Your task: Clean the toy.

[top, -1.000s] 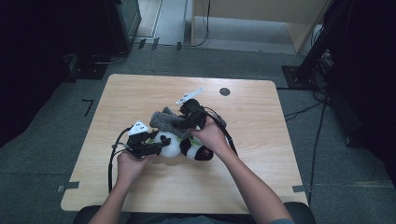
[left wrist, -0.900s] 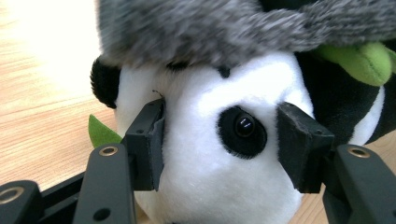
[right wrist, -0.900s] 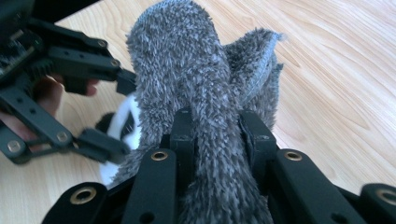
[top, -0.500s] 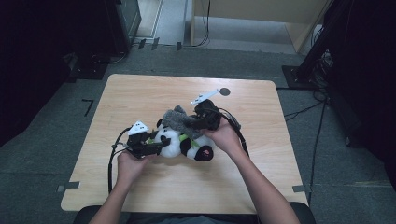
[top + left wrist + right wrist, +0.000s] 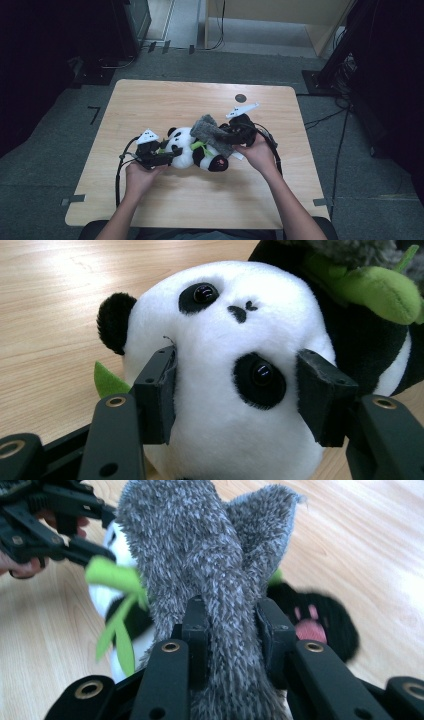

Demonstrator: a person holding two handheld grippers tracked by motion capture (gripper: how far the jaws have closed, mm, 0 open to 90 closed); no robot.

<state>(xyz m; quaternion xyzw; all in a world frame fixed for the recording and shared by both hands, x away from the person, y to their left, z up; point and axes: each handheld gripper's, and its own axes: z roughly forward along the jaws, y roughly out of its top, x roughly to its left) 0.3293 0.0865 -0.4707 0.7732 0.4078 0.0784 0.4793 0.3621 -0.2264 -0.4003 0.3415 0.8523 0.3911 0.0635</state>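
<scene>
The left gripper (image 5: 167,156) sits at the table's (image 5: 150,100) eight o'clock side, its jaws clamped on the white head of the panda plush (image 5: 192,152), one pad (image 5: 160,390) on each cheek in the left gripper view. This hand has not shifted since the earlier frames. The panda lies on its side near the table's centre, head toward nine o'clock, black feet toward four o'clock, a green leaf (image 5: 199,145) at its chest.

Draped across it is a grey fuzzy cloth (image 5: 212,134). The right gripper (image 5: 235,132), at the panda's two o'clock, is pinched tight on a fold of that cloth. Over the last second this gripper has slid from above the panda's middle out toward three o'clock, stretching the cloth after it. That suggests the cloth is being peeled off while the left grip anchors the toy; part still rests on the panda's body.
</scene>
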